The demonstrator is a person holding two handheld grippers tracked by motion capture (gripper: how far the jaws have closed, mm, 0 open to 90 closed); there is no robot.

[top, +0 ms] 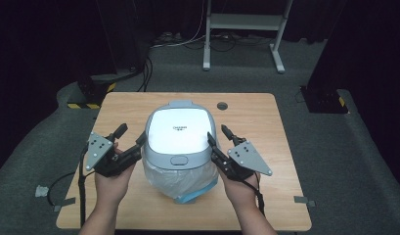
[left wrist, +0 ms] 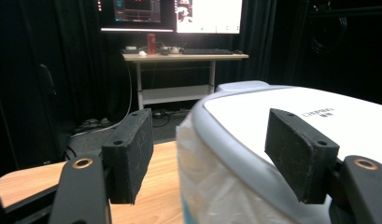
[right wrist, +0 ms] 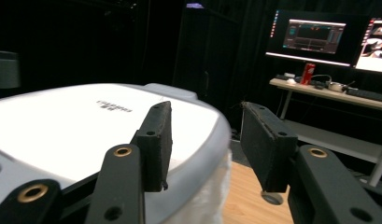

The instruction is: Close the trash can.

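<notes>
Grey-and-white lidded plastic bin (top: 178, 139) w/ clear bag liner stands mid wooden tabletop (top: 256, 122) in high view; left gripper (top: 130, 138) and right gripper (top: 218, 137) flank its lid, fingers apart. Left gripper view: fingers (left wrist: 130, 151) straddle the lid rim, not pressing. Right gripper view: fingers (right wrist: 157, 140) apart astride the rim, no clamp seen.

Overhead light falls on the table (top: 256, 122), glaring off the white lid (top: 178, 131); surroundings stay dark, slightly soft.
</notes>
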